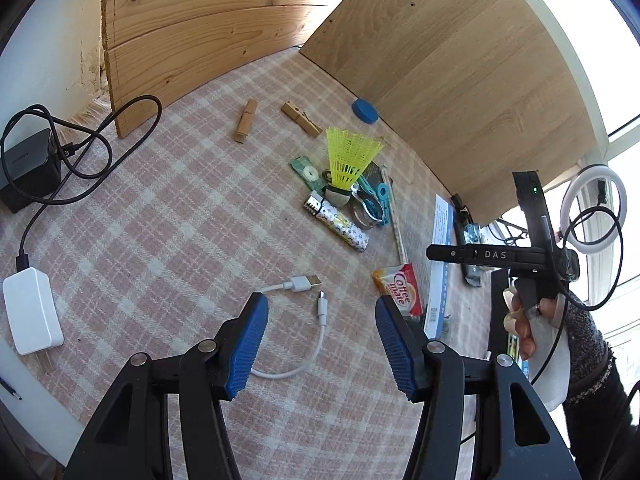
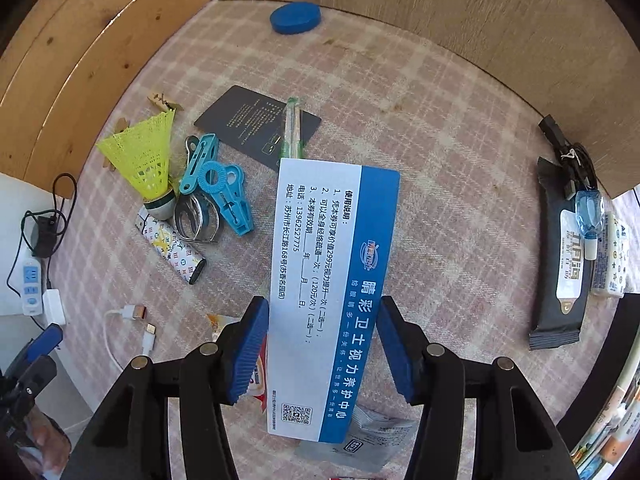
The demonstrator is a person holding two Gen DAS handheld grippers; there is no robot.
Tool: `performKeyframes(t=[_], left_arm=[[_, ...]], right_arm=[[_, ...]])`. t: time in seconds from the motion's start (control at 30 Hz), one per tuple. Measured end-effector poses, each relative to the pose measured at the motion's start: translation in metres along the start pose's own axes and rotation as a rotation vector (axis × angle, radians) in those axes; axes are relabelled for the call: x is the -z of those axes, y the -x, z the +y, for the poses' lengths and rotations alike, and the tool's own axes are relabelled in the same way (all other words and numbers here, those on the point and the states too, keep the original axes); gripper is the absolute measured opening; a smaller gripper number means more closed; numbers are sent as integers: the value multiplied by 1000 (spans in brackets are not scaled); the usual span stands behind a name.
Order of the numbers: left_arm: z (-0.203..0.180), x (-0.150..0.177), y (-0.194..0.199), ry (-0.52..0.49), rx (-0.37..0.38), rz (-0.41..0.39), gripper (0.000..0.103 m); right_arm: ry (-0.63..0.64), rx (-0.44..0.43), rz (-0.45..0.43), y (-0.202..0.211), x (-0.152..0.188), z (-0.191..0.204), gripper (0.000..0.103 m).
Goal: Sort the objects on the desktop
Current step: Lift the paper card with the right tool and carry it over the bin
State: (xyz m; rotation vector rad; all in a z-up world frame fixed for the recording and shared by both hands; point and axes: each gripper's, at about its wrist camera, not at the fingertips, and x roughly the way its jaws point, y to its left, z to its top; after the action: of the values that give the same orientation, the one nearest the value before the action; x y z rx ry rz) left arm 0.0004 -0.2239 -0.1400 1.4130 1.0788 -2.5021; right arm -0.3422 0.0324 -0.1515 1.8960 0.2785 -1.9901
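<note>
Left gripper (image 1: 320, 340): blue pads spread wide apart, nothing between them, poised over the white USB cable (image 1: 308, 322) curled on the plaid tabletop (image 1: 160, 220).
Right gripper (image 2: 322, 344): pads likewise apart — the blue-and-white voucher card (image 2: 332, 280) lies flat below and between them, untouched as far as can be seen; a grey sachet (image 2: 360, 440) pokes out under its near end.
Near items: a Coffee-mate sachet (image 1: 402, 294) lies just beside the voucher's left edge.
Middle cluster: yellow shuttlecock (image 2: 144, 164), patterned lighter (image 2: 172, 246), a metal clip (image 2: 198, 216) and teal plastic clips (image 2: 220, 188) crowd together, touching or overlapping; a dark card (image 2: 248, 124) lies under a green-wrapped stick (image 2: 294, 128) beyond the voucher.
Right edge: a black wipes pack (image 2: 560, 256) lies along the rim, well apart from the voucher, bare cloth between.
Far items: two wooden clothespins (image 1: 246, 120) and a blue cap (image 2: 295, 18) near the wooden boards (image 1: 460, 60) that wall the back — the cap sits almost against them.
Left edge: a white charger (image 1: 30, 312) and a dark adapter (image 1: 28, 168) with looped black cord at the rim.
</note>
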Motion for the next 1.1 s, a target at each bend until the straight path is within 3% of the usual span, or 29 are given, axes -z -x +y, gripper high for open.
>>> performKeyframes(t=[0.13,0.2,0.23,0.27,0.3,0.5,0.8,1.1], left_arm=[[-17,-1,-4,-34,5,12,60],[-27,-1,-7,-63,10,18,60],[-33,0,-8,-77,10,22,60],[-38,0,-10,-90,8,29,60],[-43,0,-13,-103,9,38,60],[-80,0,-28,-175,23,78,60],[-141,11,-57,-292,53,141,60],[-172,25,-72,-363,44,188,60]], right_arm=[[-39,-39,-46,31,2,-25,51],[-68,-61,-74,47,29,-30,51],[-86,-73,-91,37,71,-20,51],[-101,-82,-104,44,77,-29,51],[-122,-88,-119,43,74,-7,51],[-240,-123,-197,77,133,-86,51],[-439,-53,-240,117,214,-208,51],[-521,14,-254,143,272,-270,51]])
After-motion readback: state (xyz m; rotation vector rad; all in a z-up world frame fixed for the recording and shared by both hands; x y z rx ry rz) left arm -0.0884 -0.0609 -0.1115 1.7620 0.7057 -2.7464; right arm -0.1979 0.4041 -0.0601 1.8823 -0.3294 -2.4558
